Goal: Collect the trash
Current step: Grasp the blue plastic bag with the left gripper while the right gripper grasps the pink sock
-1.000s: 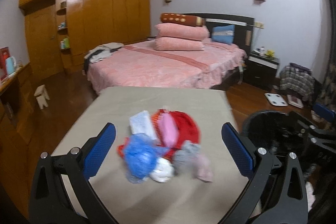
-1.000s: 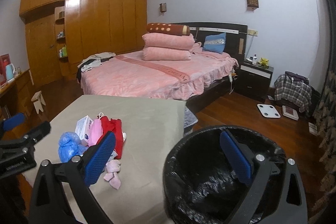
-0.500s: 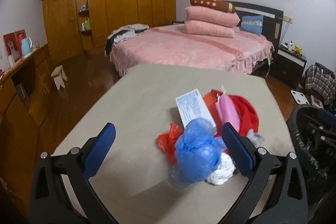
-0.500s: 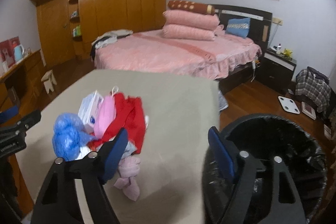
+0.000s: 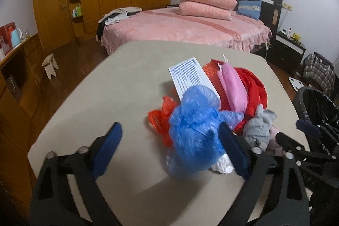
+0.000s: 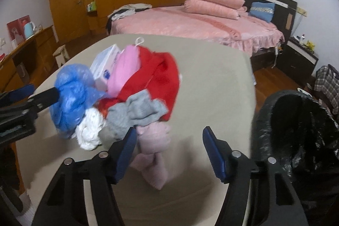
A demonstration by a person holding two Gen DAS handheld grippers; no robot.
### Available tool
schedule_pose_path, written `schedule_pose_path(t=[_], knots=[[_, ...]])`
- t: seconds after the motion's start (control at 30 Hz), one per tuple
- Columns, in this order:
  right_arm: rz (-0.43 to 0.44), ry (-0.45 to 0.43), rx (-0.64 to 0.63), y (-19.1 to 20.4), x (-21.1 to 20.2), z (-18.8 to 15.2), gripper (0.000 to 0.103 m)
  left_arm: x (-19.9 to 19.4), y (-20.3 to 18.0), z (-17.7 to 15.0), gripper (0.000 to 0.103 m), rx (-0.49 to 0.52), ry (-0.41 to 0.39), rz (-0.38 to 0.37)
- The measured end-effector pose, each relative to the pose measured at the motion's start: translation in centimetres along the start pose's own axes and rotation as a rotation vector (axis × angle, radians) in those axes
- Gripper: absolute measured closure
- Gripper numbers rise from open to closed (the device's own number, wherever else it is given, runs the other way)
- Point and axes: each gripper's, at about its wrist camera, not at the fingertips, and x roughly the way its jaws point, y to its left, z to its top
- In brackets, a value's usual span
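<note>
Trash pile on table: blue plastic bag between closing left gripper jaws, hiding white wad. Pale pink cloth between closing right gripper jaws, unpressed. Bin right, cropped.

My left gripper tilts downward with its jaws closing; the blue pads are apart and press on nothing, the one at my three o'clock side just grazing the edge of view. My right gripper also tilts downward, jaws closing, pads not yet pressing. Seen from the right wrist, the left gripper sits at nine o'clock.
</note>
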Motion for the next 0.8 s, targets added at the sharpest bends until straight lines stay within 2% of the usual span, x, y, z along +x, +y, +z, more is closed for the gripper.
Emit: schedule_pose_path(t=[0.13, 0.23, 0.27, 0.43, 0.73, 0.8], knots=[[0.023, 0.027, -0.025, 0.9, 0.9, -0.7, 0.047, 0.6, -0.1, -0.4, 0.022, 0.003, 0.011, -0.016], [0.048, 0.061, -0.022, 1.0, 1.7, -1.2, 0.063, 0.8, 0.0, -0.5, 0.025, 0.005, 0.019, -0.023], [0.066, 0.076, -0.02, 1.0, 1.9, -1.3, 0.071, 0.9, 0.0, -0.5, 0.027, 0.004, 0.021, -0.032], [0.091, 0.065, 0.0, 0.5, 1.3, -1.0, 0.073, 0.8, -0.7, -0.1, 0.036, 0.008, 0.021, -0.055], [0.038, 0.013, 0.022, -0.8, -1.0, 0.1, 0.073, 1.2, -2.4, 0.3, 0.043, 0.031, 0.029, -0.09], [0.033, 0.005, 0.03, -1.4, -1.2, 0.5, 0.073, 1.5, -2.7, 0.2, 0.049, 0.041, 0.038, -0.097]])
